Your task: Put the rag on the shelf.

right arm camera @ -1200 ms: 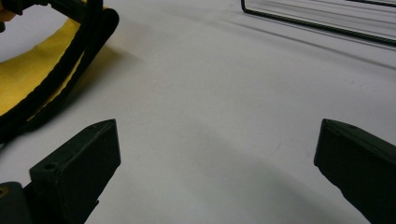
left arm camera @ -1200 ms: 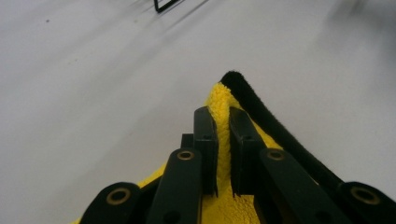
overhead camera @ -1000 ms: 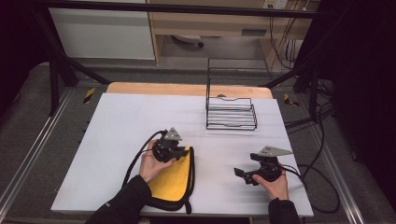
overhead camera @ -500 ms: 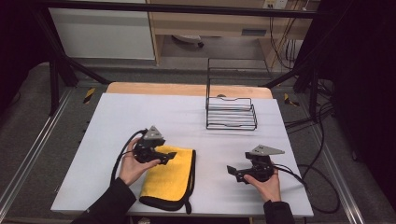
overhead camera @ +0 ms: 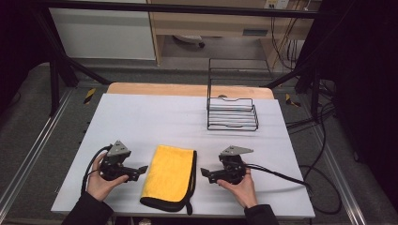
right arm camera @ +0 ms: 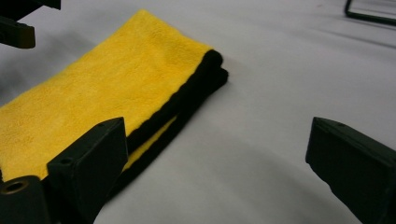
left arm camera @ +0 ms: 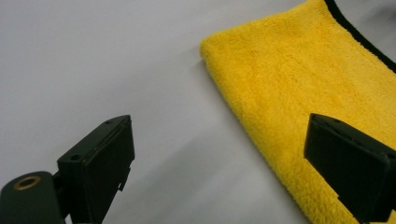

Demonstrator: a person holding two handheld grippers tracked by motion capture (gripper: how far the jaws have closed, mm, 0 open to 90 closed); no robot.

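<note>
Folded yellow microfibre cloth (overhead camera: 170,176) with black trim lies on the white surface (overhead camera: 155,119).
Left tool (overhead camera: 141,169) and right tool (overhead camera: 205,173) flank it, both spread, holding nothing.

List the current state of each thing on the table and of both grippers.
Yellow cloth: folded, lying flat between the grippers, black-trimmed edges toward the right gripper.
Wire rack: upright, nothing in it, at the far side of the table.
Left gripper: open, holding nothing, beside the cloth.
Right gripper: open, holding nothing, beside the cloth.
</note>
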